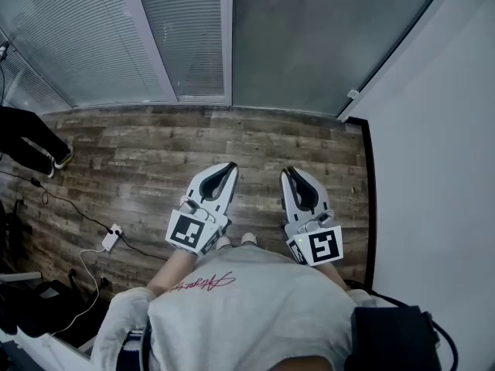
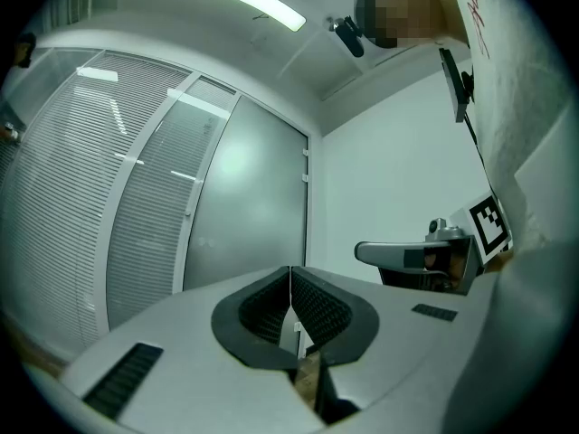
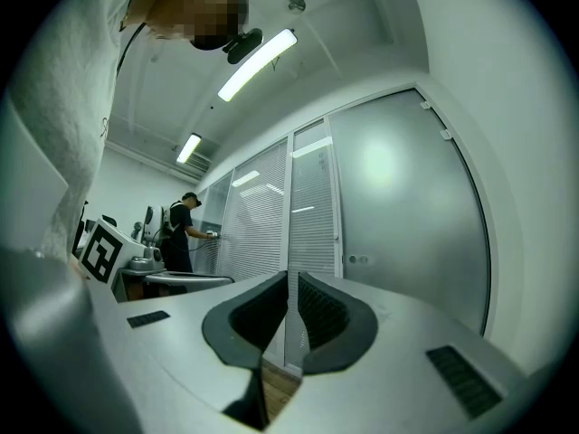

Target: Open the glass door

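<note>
Slatted white blinds fill the left, and before them the left tool is held level over the brown wood-plank floor, jaws pressed together on nothing. Beside it the right tool has its jaws drawn in to a bare slit, also empty. Both aim at the frosted grey glass door, closed and well apart from either. Nothing of the opening looks done, so the approach and a push or pull on the door remain.
</note>
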Motion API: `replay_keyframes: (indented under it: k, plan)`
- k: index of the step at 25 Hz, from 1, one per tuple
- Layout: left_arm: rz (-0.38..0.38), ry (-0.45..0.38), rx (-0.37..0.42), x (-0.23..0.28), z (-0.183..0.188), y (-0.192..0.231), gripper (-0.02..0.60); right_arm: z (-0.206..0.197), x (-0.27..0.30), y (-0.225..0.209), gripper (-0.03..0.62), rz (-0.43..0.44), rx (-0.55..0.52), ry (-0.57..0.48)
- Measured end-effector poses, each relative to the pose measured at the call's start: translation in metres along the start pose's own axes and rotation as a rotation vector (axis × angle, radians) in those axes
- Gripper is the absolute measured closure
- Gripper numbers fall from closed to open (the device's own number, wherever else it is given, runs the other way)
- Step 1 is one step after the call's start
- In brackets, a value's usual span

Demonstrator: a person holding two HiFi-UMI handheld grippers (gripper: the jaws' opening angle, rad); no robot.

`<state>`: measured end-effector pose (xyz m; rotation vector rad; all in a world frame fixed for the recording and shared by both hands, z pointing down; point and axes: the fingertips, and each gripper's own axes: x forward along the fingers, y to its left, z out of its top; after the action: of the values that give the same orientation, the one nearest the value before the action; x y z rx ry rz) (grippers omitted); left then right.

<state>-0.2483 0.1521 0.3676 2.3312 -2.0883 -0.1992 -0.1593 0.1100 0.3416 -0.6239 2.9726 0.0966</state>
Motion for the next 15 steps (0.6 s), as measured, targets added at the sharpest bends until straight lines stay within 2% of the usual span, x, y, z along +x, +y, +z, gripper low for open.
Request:
replay_keyframes:
  k: [10,15]
  plan:
    - [0.044,0.001,0.009,0.022,-0.009,-0.01,0.564,-0.015,-0.004,-0.034,0.549,0.036,0.001,0.058]
    - [0.063,0.003,0.01,0.029,-0.007,-0.002,0.565,-0.01,0.008,-0.035,0.549,0.07,0.002,0.007]
